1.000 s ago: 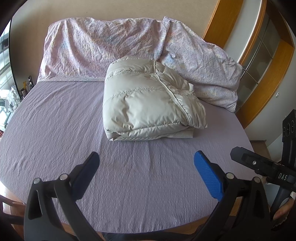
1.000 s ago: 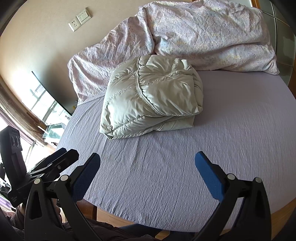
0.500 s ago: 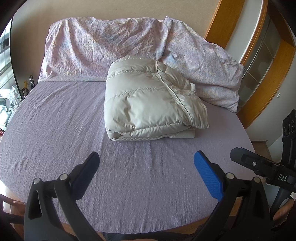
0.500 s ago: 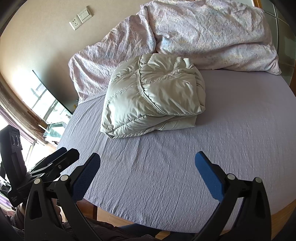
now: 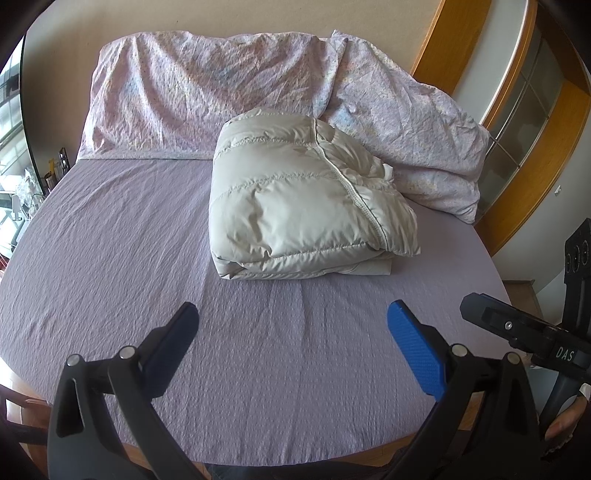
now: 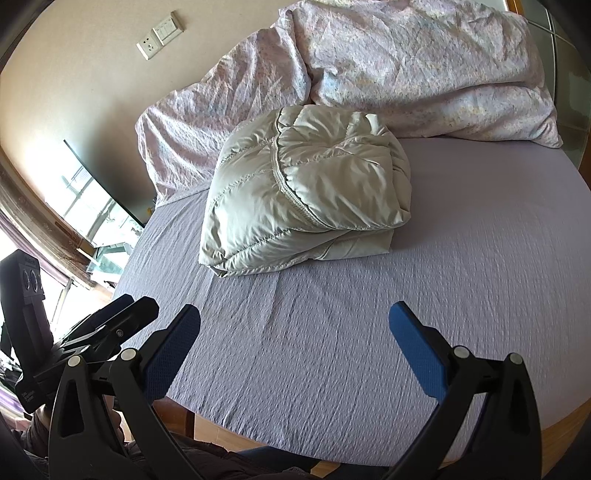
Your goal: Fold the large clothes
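Lilac fitted sheet (image 5: 110, 266) stretched over the bed, lightly creased — two floral pink pillows (image 5: 207, 92) propped at the head against a beige wall (image 6: 74, 55). A white switch plate and socket (image 6: 160, 35) sit up on that wall — wood-framed glass doors (image 5: 524, 110) stand off beside the bed, and a bright window (image 6: 85, 206) glares opposite.

Daylight pours in from the window (image 6: 85, 206) on the left of the right wrist view, blown out to white there, and lays a soft sheen on the folded jacket (image 6: 306, 192), which casts a faint shadow on the sheet (image 6: 406, 295). Both fisheye views are sharp at centre, bending strongly toward dark, vignetted corners.
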`<state>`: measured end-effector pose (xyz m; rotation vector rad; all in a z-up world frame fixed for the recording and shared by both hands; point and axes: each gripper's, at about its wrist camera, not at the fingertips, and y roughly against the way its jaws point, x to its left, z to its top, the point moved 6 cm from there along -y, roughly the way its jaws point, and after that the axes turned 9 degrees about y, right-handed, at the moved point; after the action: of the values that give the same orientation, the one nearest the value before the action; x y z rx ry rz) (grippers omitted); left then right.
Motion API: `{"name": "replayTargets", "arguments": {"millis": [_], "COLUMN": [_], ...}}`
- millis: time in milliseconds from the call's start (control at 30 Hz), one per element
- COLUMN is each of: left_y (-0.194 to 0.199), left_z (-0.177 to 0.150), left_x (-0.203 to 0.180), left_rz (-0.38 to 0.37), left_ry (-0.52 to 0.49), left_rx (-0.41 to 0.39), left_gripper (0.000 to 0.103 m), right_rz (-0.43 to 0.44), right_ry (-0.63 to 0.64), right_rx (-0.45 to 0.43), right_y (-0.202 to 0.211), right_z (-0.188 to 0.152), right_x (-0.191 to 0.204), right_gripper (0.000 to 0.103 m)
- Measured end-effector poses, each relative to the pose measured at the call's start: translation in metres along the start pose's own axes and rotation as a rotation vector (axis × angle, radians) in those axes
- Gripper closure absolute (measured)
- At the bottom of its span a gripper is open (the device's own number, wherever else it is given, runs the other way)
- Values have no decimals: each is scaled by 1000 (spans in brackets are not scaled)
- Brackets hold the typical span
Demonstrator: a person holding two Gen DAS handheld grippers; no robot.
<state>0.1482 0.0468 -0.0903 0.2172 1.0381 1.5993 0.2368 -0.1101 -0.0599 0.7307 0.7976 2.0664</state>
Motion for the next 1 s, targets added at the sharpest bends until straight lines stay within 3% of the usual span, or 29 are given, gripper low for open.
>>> {"name": "replayTargets", "arguments": {"millis": [1000], "left_y": [-1], "left_z": [1], "left_x": [0], "left_rz": [1], "left_ry": [1], "left_rx": [2], "left_gripper": [2], "right_rz": [1], "right_ry": [0], "right_rx": [1], "right_y": [-1], "right_z": [1], "right_x": [-2], "right_gripper": [1]}}
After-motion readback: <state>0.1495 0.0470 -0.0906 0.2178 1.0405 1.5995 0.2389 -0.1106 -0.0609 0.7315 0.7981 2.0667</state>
